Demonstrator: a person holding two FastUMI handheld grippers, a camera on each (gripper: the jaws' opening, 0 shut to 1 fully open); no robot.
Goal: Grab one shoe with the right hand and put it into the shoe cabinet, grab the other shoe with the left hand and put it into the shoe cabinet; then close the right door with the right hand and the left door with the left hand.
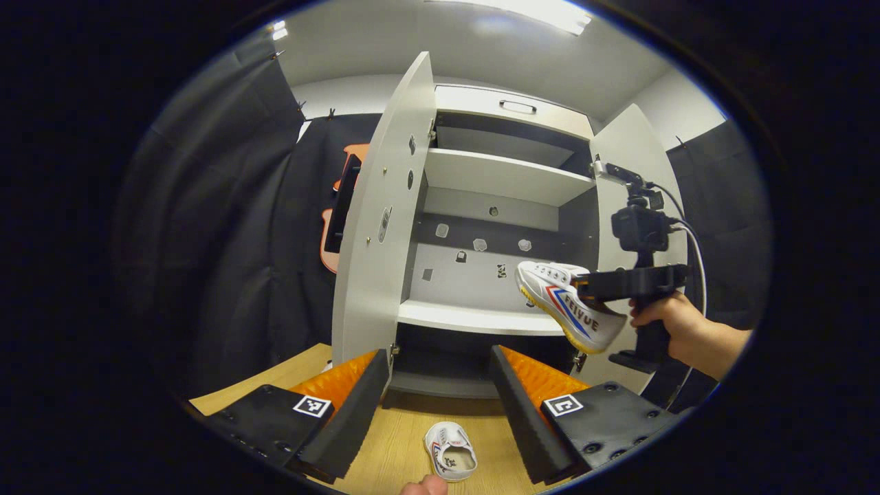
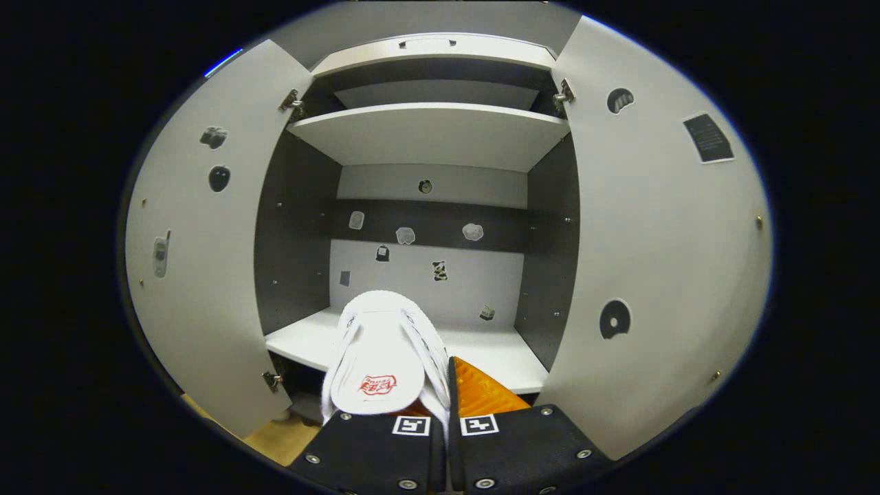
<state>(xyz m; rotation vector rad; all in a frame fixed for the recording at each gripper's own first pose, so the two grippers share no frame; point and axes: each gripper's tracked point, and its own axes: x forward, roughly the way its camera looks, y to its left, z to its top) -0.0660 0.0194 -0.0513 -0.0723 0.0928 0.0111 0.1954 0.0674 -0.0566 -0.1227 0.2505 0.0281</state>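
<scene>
One white shoe (image 1: 569, 302) with red and blue side stripes hangs in the air in front of the open shoe cabinet (image 1: 505, 175), toe pointing toward the cabinet's middle shelf (image 1: 474, 317) and raised a little above it, its heel end pinched by the right hand-held gripper (image 1: 592, 285), which a person's hand (image 1: 665, 322) grips from below. In the right gripper view the same shoe (image 2: 385, 350) fills the space ahead of that hand-held gripper (image 2: 445, 405): its fingers are drawn narrow and close together, with the shoe's side wall squeezed between them, and the white insole with a red mark faces up, the toe reaching over the front edge of the middle shelf (image 2: 495, 350). The other shoe (image 1: 450, 450) lies on the wooden worktop (image 1: 385, 447), opening upward, low between the two fingers of the left hand-held gripper (image 1: 440, 405), which are spread wide and touch nothing; a fingertip (image 1: 425, 487) shows just below the shoe at the bottom edge. Both cabinet doors stand open: the left door (image 1: 378, 227) swung out edge-on toward the left gripper view, the right door (image 1: 636, 172) behind the right hand-held gripper. Small stickers (image 2: 405, 236) dot the cabinet's back panel, and more sit on the inner faces of the doors. An upper shelf (image 2: 430, 134) spans the cabinet above.
</scene>
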